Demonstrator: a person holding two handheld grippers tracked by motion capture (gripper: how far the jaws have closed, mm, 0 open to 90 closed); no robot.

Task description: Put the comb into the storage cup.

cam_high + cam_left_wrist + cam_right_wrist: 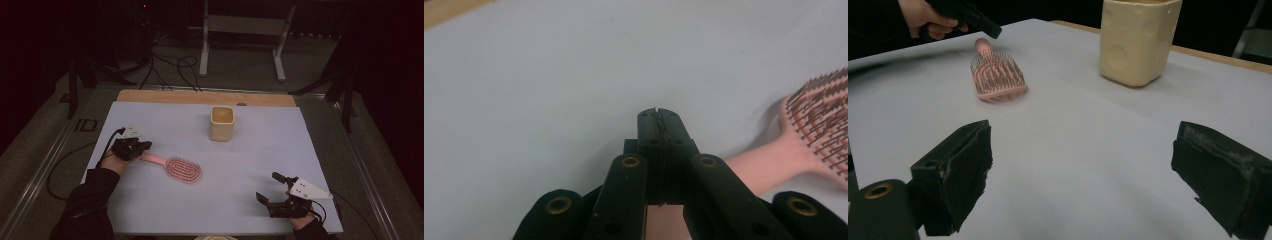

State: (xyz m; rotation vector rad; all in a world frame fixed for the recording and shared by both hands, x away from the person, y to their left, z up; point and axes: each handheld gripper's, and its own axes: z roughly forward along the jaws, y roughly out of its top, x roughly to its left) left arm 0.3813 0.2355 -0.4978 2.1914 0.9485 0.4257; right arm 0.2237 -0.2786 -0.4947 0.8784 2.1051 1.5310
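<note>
Two grippers: left gripper [145, 146] clamped on hairbrush [176, 167] handle for lifting, likely toward cup [221, 123]; right gripper [274, 189] gapes wide, idle, holding nothing.

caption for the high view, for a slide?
Left gripper shut at the pink hairbrush's handle; right gripper open, cream cup behind.

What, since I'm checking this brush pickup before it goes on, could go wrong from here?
1. The left gripper is shut over the handle of the pink hairbrush, yet its jaws meet tip to tip with the handle seemingly beneath them, so a lift may leave the brush behind.
2. If it does hold, the grip is at the handle's end, so the bristled head could droop or swing.
</note>
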